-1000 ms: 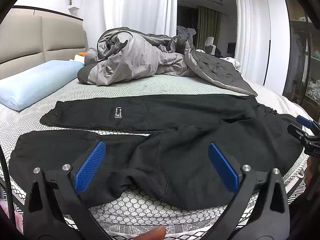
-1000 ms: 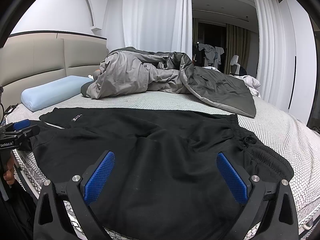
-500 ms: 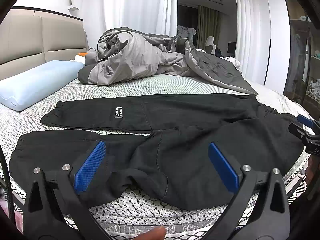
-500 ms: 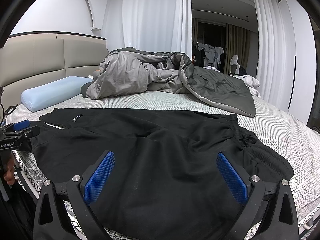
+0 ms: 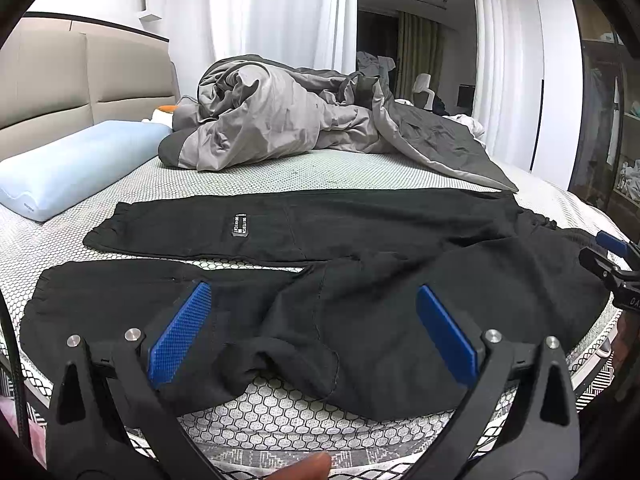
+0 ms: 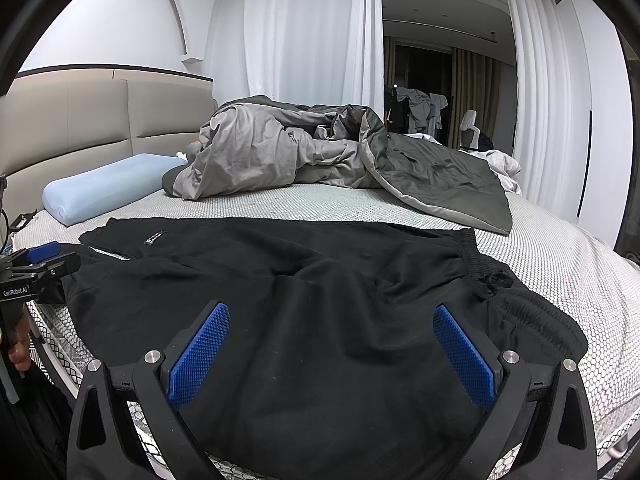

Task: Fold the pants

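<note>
Black pants [image 5: 360, 280] lie spread flat across the near side of the bed, legs pointing left and elastic waistband [image 6: 516, 292] at the right. A small label [image 5: 239, 225] shows on the far leg. My left gripper [image 5: 312, 328] hovers open above the near leg, blue pads wide apart, nothing between them. Over the seat of the pants [image 6: 320, 312] my right gripper [image 6: 332, 352] is open and empty too. Each gripper shows at the edge of the other's view: the right gripper [image 5: 612, 256] and the left gripper [image 6: 36, 264].
A crumpled grey duvet [image 5: 304, 116] is piled at the back of the bed, with a light blue pillow [image 5: 72, 164] at the left against the padded headboard [image 6: 100, 120]. The hexagon-patterned mattress [image 5: 280, 412] edge runs just below the grippers. Curtains and a wardrobe stand behind.
</note>
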### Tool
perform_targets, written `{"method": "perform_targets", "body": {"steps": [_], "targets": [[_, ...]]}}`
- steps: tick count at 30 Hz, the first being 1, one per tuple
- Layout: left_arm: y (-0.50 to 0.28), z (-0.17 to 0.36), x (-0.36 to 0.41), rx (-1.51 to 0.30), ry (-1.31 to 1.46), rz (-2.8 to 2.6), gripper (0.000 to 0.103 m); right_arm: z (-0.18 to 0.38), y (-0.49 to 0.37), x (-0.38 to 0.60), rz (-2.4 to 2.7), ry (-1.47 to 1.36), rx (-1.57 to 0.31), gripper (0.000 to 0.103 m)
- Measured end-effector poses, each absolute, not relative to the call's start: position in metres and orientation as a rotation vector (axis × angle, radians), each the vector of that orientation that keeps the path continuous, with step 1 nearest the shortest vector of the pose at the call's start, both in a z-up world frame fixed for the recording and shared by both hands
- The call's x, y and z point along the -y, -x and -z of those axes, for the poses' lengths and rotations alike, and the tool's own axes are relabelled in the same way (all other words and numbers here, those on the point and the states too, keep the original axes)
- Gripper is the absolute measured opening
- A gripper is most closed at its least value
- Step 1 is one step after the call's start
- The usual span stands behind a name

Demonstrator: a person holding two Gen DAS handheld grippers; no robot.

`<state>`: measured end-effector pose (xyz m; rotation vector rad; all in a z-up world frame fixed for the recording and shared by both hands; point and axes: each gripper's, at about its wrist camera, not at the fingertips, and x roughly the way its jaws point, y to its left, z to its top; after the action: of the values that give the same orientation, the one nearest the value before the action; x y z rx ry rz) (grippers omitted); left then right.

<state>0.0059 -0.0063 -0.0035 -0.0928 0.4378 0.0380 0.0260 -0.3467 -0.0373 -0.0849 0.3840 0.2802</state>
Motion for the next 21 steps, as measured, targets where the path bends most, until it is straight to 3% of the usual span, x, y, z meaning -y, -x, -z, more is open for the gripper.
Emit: {"method": "perform_targets", "body": {"steps": [21], "targets": [[0.008,-0.002,-0.044,-0.459,0.165,-0.146,0.102,0.021,-0.039,0.371,-0.231,0.060,-0.432,0.103]]}}
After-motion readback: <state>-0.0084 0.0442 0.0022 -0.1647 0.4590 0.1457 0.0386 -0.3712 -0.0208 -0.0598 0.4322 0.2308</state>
